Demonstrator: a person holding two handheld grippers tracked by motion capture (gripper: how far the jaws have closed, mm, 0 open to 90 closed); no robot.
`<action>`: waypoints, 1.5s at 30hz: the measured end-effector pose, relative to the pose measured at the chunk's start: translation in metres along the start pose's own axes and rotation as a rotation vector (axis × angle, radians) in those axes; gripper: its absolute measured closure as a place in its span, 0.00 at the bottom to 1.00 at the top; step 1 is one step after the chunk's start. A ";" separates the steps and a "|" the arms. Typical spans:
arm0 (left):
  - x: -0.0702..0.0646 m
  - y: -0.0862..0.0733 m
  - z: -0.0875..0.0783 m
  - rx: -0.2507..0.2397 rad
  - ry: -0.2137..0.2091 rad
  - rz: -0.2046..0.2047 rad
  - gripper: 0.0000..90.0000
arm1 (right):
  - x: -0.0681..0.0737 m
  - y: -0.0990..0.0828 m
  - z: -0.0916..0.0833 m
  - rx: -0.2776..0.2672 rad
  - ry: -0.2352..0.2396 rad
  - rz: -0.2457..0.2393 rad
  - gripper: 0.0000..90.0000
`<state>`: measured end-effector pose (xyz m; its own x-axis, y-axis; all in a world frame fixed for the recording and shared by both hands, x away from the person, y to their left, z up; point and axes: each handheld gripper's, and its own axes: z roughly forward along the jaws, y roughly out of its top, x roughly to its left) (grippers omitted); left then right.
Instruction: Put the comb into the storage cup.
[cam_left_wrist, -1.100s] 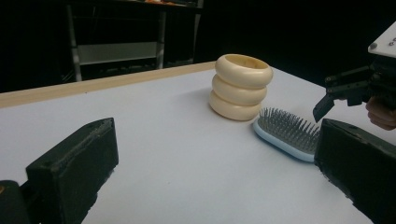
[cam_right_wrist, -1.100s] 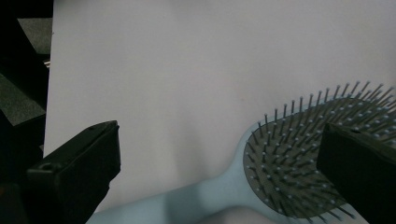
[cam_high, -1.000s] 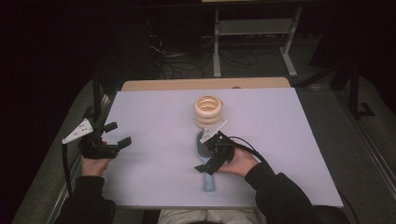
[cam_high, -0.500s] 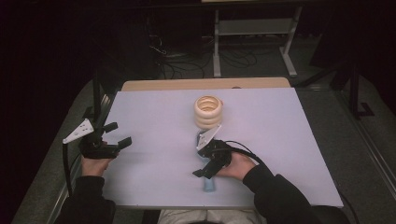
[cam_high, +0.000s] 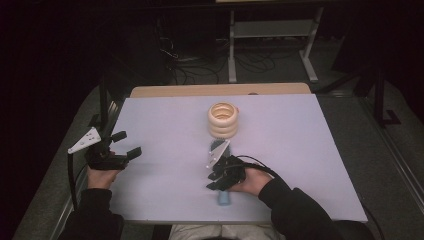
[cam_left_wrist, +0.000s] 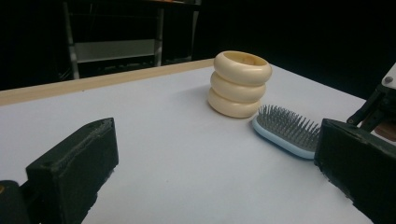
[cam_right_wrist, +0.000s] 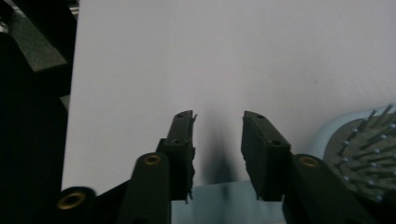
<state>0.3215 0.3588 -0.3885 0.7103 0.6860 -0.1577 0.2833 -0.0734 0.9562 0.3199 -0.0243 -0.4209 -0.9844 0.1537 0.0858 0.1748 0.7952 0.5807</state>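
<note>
Now my right hand-held gripper (cam_high: 216, 181) slid nearer along hairbrush (cam_left_wrist: 286, 129) handle, jaws parted astride it; left hand-held gripper (cam_high: 127, 145) unmoved, wide open, empty. One hairbrush, three stacked rings (cam_high: 223, 120) on desk (cam_high: 160, 125).

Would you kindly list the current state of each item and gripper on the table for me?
Ring stack: three cream rings piled upright, untouched.
Hairbrush: lying flat beside the stack, bristles up.
Right gripper: open, jaws straddling the hairbrush's blue handle, not yet closed on it.
Left gripper: open wide, holding nothing, at the table's left edge.
Table: covered by a pale sheet.
</note>
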 end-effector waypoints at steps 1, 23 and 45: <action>0.000 0.000 0.000 0.000 0.000 0.000 0.00 | 0.001 0.000 0.000 0.005 -0.006 -0.006 0.77; 0.000 -0.001 0.001 0.011 -0.011 -0.002 0.00 | 0.010 -0.008 0.002 0.104 -0.032 -0.034 0.98; 0.000 -0.001 0.002 0.014 -0.016 -0.006 0.00 | 0.004 -0.038 -0.018 0.144 -0.034 0.073 0.98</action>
<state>0.3227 0.3575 -0.3899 0.7188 0.6747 -0.1678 0.2966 -0.0792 0.9517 0.3092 -0.0650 -0.4279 -0.9682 0.2317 0.0947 0.2492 0.8567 0.4516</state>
